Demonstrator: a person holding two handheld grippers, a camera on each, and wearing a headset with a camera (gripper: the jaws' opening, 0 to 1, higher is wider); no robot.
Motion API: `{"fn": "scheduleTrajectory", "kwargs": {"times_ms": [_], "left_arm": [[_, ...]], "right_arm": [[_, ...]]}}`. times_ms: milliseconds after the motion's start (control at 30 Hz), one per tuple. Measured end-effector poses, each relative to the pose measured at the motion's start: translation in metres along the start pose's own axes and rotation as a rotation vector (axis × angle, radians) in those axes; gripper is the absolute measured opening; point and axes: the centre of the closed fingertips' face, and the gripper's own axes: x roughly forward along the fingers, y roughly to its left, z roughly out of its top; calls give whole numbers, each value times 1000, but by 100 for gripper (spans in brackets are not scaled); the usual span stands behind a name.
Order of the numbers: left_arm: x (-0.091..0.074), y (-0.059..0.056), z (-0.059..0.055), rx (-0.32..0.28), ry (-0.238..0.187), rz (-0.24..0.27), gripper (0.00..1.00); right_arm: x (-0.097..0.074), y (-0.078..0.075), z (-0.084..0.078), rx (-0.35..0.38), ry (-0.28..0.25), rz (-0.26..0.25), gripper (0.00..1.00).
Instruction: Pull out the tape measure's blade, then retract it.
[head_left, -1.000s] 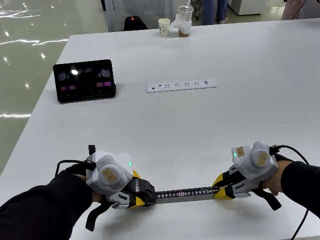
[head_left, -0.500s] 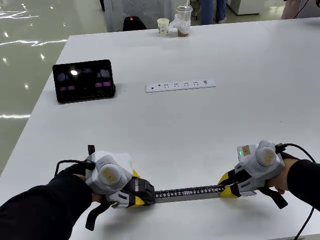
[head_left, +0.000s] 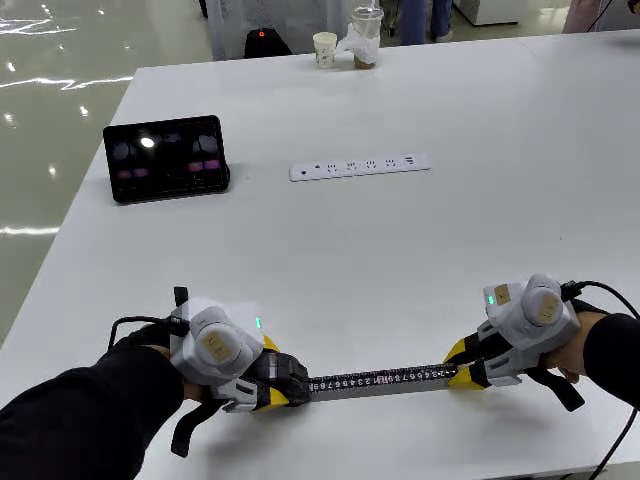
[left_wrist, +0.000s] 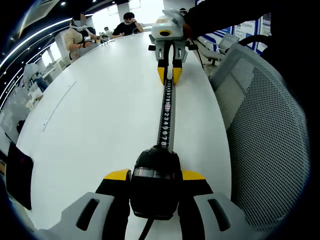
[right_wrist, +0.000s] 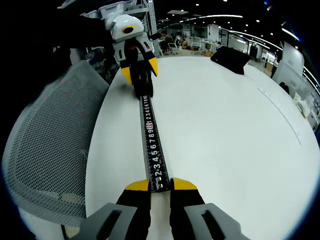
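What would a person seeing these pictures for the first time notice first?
The tape measure's blade, pulled out flat along the near edge of the table. The left tongs grip its black case, the right tongs pinch its tip. Farther back lie a dark tablet and a white power strip.

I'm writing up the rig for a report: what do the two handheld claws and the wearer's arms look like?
Left claw and right claw match: rounded white-grey housings with a tan square sticker, a small green light, black jaws with yellow tips. A black cable trails from each. Both sleeves are black.
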Motion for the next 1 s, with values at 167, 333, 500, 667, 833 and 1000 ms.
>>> {"fn": "scheduleTrajectory", "kwargs": {"times_ms": [167,333,500,667,833,1000], "left_arm": [[0,1,0,0,2,0,31],[0,1,0,-2,1,0,31],[0,1,1,-2,3,1,31],[1,0,1,-1,4,3,31],[1,0,1,-1,4,2,31],[1,0,0,0,5,4,31]], "right_arm": [[-3,0,-1,1,3,1,10],[-6,0,-5,6,4,-2,10],[-9,-1,-9,12,4,-6,10],[-12,-3,-14,20,4,-13,10],[-13,-1,-15,28,1,-17,10],[-16,0,-19,35,2,-18,10]]}}
